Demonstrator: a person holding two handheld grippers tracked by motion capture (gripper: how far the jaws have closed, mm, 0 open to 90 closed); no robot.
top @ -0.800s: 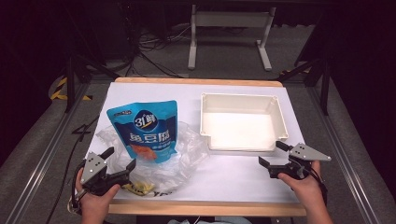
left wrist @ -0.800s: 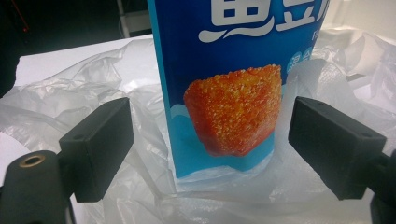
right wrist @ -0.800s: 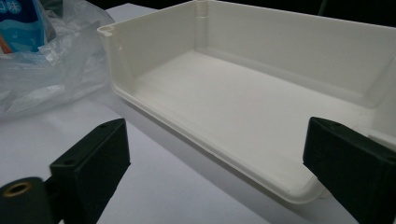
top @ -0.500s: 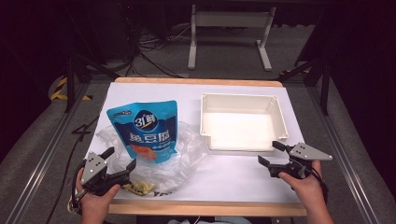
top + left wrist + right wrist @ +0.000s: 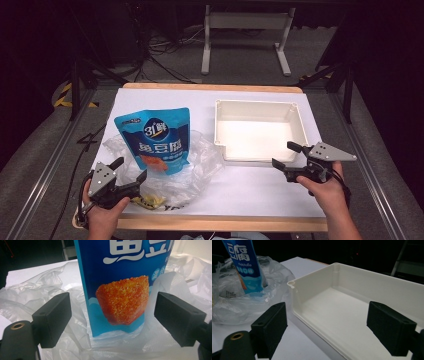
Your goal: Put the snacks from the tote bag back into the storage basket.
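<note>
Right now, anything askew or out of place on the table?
Nothing spilled or damaged. The blue fish tofu pouch stands in a crumpled clear plastic bag, tipped slightly back, and a small yellow packet lies at the bag's front edge. The white tray is empty and square.

On desk (image 5: pixel 260 192): pouch (image 5: pixel 156 138) at left, lying on bag (image 5: pixel 197 167). Tray (image 5: pixel 259 131) at right, just beside bag. Left gripper (image 5: pixel 131 174) at near left corner, at bag's near edge, before pouch. Right gripper (image 5: pixel 286 154) at near right, at tray's near right corner.
</note>
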